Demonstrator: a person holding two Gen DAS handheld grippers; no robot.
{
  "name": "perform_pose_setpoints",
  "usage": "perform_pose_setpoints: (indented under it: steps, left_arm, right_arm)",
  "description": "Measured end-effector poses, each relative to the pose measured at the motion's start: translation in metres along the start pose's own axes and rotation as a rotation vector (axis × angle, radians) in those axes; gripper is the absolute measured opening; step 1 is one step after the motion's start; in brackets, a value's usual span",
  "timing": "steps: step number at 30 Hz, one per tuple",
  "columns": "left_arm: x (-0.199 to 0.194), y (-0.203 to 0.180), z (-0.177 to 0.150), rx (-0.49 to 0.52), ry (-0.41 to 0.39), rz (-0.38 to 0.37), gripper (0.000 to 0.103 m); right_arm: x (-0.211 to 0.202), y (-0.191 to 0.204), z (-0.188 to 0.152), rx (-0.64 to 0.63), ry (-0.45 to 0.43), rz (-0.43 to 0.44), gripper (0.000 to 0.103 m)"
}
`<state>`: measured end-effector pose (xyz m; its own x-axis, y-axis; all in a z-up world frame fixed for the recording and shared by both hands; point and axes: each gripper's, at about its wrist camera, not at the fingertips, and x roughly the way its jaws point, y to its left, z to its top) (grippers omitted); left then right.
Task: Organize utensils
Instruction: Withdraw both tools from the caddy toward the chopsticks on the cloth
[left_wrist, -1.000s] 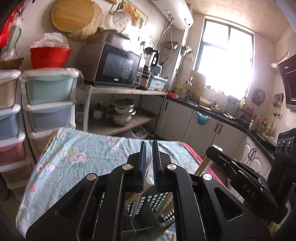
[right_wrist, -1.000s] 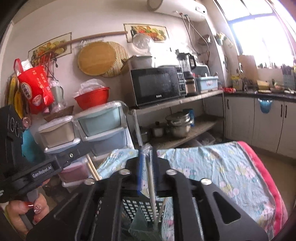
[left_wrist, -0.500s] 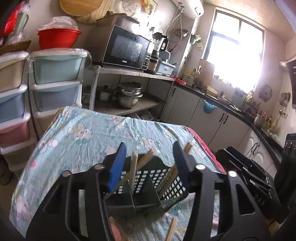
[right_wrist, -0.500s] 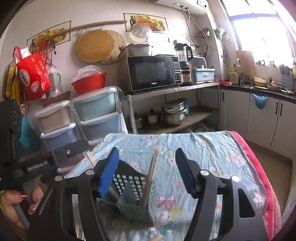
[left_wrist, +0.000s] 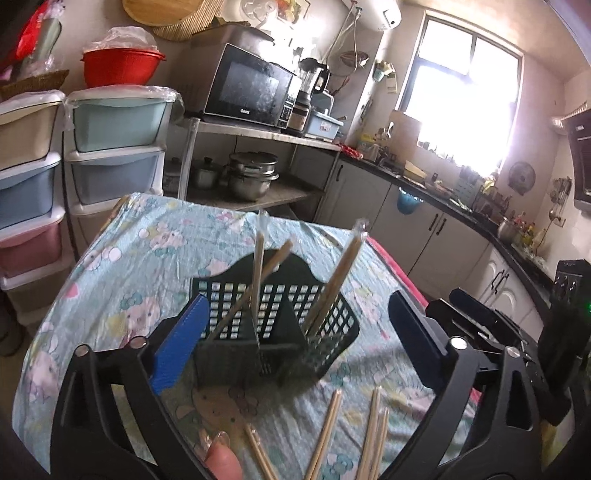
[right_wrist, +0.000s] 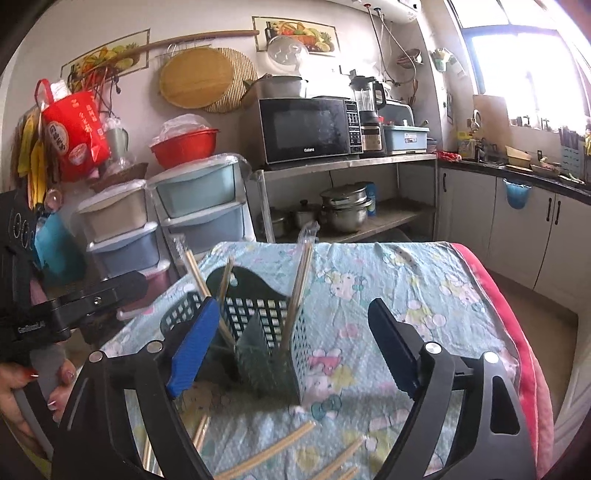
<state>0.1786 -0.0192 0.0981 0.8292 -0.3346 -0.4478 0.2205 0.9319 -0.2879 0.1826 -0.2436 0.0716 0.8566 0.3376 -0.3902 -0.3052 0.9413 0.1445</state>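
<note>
Both the left gripper (left_wrist: 295, 339) and right gripper (right_wrist: 291, 343) are opening, their jaws now apart and empty, having released wrapped chopsticks (left_wrist: 332, 280) into the holder (left_wrist: 273, 325) (more loose chopsticks (left_wrist: 373, 435) await on the cloth).

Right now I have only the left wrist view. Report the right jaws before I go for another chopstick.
Observer: The right gripper has its jaws opening with nothing gripped; the black caddy stands just ahead of them.
Operator: Now check my left gripper from outside.
Observer: The left gripper, jaws opening too and gripping nothing, reaches in past the table's left corner; a hand wraps its grey handle.
Operator: Find me something loose near the right one.
Observer: One loose chopstick lies slanted on the tablecloth, just below the right gripper's open span.
</note>
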Motion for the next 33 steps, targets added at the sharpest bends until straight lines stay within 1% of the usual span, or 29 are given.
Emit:
perform_pose_setpoints:
  steps: [10, 19, 28, 33]
  left_arm:
    - [-0.005, 0.004, -0.028, -0.017, 0.048, -0.001, 0.092]
    - [-0.005, 0.009, -0.052, -0.023, 0.095, -0.002, 0.092]
    - [-0.001, 0.018, -0.073, -0.032, 0.149, 0.016, 0.092]
    - [0.004, 0.03, -0.088, -0.048, 0.191, 0.035, 0.092]
  right_arm:
    - [-0.011, 0.004, -0.024, -0.04, 0.031, -0.036, 0.081]
    - [-0.017, 0.009, -0.044, -0.056, 0.073, -0.032, 0.082]
    - [-0.011, -0.006, -0.07, -0.022, 0.156, -0.021, 0.082]
    - [-0.006, -0.016, -0.084, -0.007, 0.204, -0.013, 0.081]
